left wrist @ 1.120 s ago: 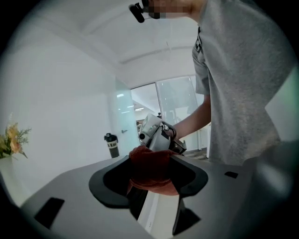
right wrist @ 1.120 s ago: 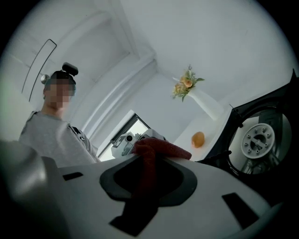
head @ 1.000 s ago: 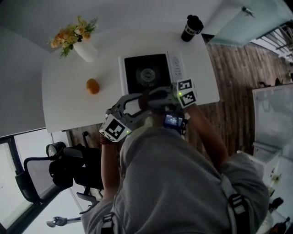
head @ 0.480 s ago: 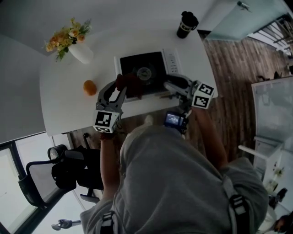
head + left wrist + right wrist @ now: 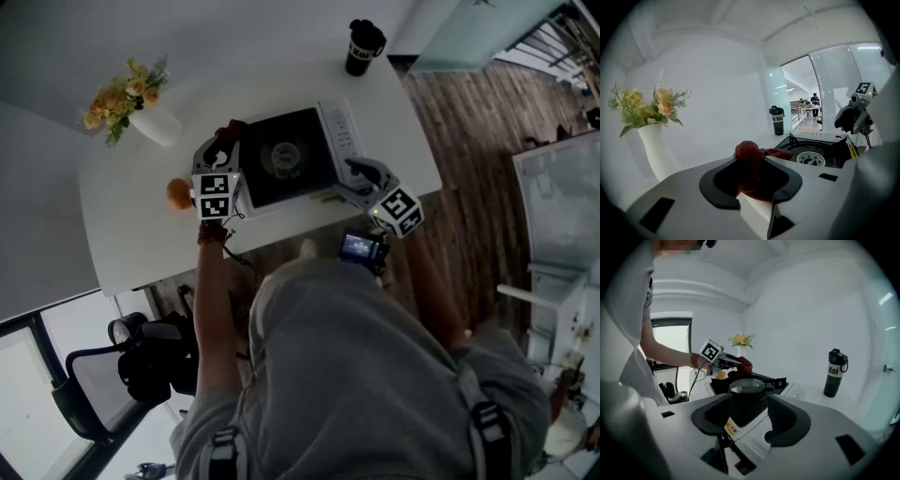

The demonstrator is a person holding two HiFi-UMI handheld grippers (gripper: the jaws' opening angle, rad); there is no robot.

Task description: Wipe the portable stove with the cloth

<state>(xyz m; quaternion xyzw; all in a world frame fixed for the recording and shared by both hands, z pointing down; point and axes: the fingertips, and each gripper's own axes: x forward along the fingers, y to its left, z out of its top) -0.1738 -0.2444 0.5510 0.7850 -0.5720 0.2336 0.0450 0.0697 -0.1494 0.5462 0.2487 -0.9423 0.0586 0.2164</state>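
Observation:
The portable stove [image 5: 286, 155] is black with a white control strip and sits on the white table [image 5: 131, 234]. My left gripper [image 5: 225, 133] hovers at the stove's far left corner. Its jaws have just been closing and are shut on a dark red cloth [image 5: 234, 125]. The left gripper view shows that cloth [image 5: 750, 154] bunched between the jaws, with the burner [image 5: 813, 158] beyond. My right gripper [image 5: 354, 172] is at the stove's front right edge. Its jaws have just been opening and stand wide. The stove's near corner [image 5: 743, 401] shows between them, untouched.
A black bottle [image 5: 364, 45] stands at the table's far right corner. A white vase of flowers [image 5: 141, 108] is at the far left, and an orange [image 5: 178, 192] lies left of the stove. An office chair [image 5: 141, 361] stands beside the table's near edge.
The left gripper carried the cloth from the table's front edge up and left to the stove's far left corner. The right gripper swung right and down to the stove's front right and opened its jaws.

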